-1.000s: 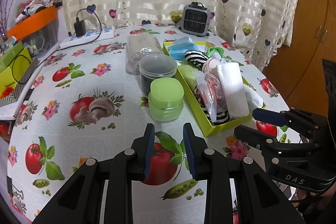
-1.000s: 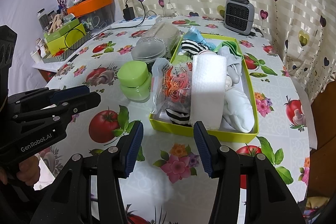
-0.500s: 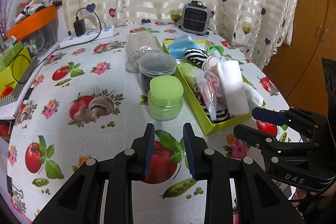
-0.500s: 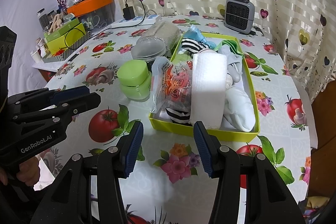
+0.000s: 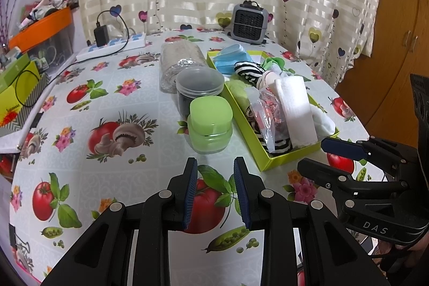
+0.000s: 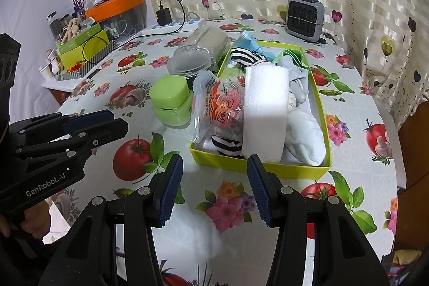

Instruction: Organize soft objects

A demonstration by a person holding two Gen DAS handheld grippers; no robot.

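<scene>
Terry-soft white towel [image 6: 265, 111] lies rolled in rectangular lime box [image 6: 268, 168].

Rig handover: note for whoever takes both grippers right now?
Left gripper: open, empty, over the tablecloth short of the green jar.
Right gripper: open wider, empty, in front of the yellow-green box.
Soft items (white towel, striped sock, snack packet, blue masks) are piled in the box.
Done: nothing soft lies loose on the table.
Left: tidy the pile, if anything.
</scene>
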